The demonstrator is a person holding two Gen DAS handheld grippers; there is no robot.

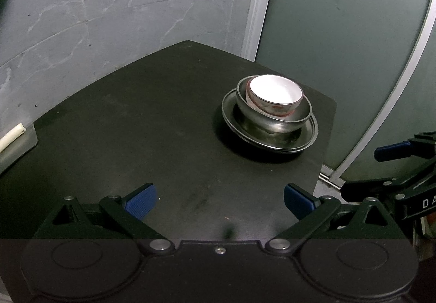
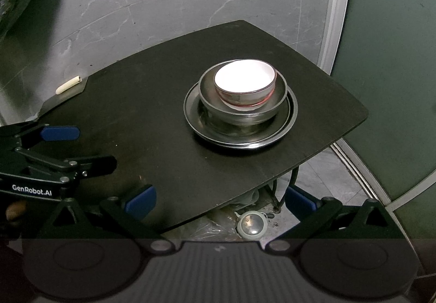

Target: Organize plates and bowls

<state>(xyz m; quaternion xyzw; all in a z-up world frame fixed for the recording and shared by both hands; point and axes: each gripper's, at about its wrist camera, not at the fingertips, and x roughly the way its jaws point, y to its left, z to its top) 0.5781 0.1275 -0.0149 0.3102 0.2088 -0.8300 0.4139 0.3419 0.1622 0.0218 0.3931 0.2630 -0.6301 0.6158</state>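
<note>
A stack stands on the black table [image 1: 136, 126] [image 2: 136, 112]: a white bowl [image 1: 275, 93] [image 2: 244, 79] with red marks sits tilted inside a steel bowl [image 1: 272, 119] [image 2: 242, 112], which rests on a steel plate [image 1: 308, 139] [image 2: 286, 126]. My left gripper [image 1: 220, 200] is open over the table's near part, well short of the stack, with nothing between its blue pads. My right gripper [image 2: 220, 200] is open at the table's near edge, also empty. Each gripper shows in the other's view: the right gripper [image 1: 392, 150] at the right edge, the left gripper [image 2: 60, 134] at the left.
A pale tube-like piece [image 1: 11, 136] [image 2: 68, 85] lies on the grey floor by the table's left corner. A green panel [image 1: 340, 44] with a metal frame stands right of the table. Under the table's front edge a caster wheel [image 2: 250, 224] shows.
</note>
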